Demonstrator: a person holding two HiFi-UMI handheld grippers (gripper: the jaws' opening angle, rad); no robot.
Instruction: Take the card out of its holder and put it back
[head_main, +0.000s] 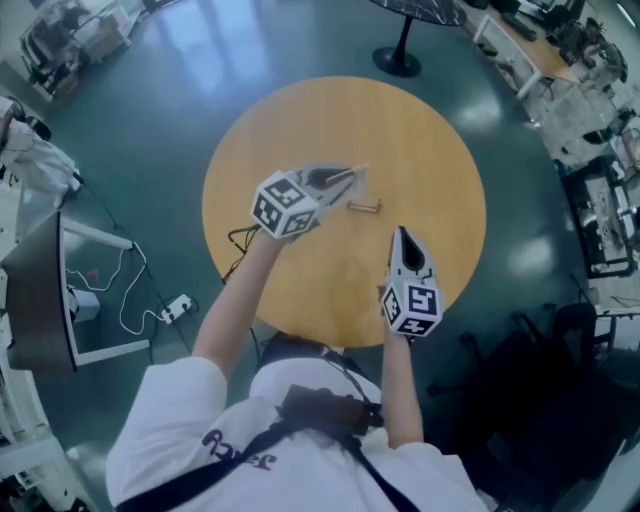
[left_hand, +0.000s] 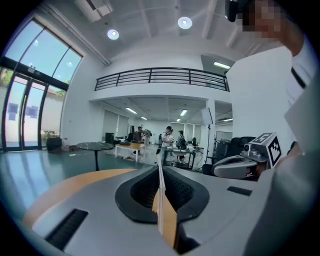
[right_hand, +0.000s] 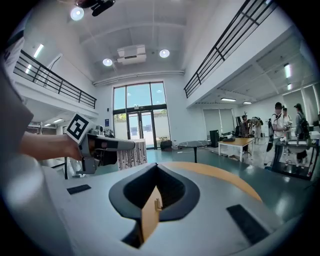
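Here, over the dark green floor (head_main: 200, 90) of a tall, glass-fronted hall, I stand at a round wooden table (head_main: 440, 150) with a gripper in each hand. Both are held above the tabletop and point away from me. Beyond the table, a few people (left_hand: 167, 137) gather around desks, as the gripper views show.

My left gripper (head_main: 338, 182) hangs over the middle of the table with its jaws clamped on the card (left_hand: 161, 172). This is a thin pale sheet standing on edge between the jaws, and its top edge pokes out past their tips. In the head view it is only a pale blur at the gripper's nose.

My right gripper (head_main: 403, 238) is nearer to me and further right, over the near part of the table. Its jaws are pressed together. Only a tan strip shows at the seam, and I cannot tell whether it is a held thing or part of the gripper.

A small tan bar (head_main: 364, 207), seemingly the holder, lies flat on the wood. In the head view it sits between the two grippers' tips, just below the card. Neither gripper touches it.
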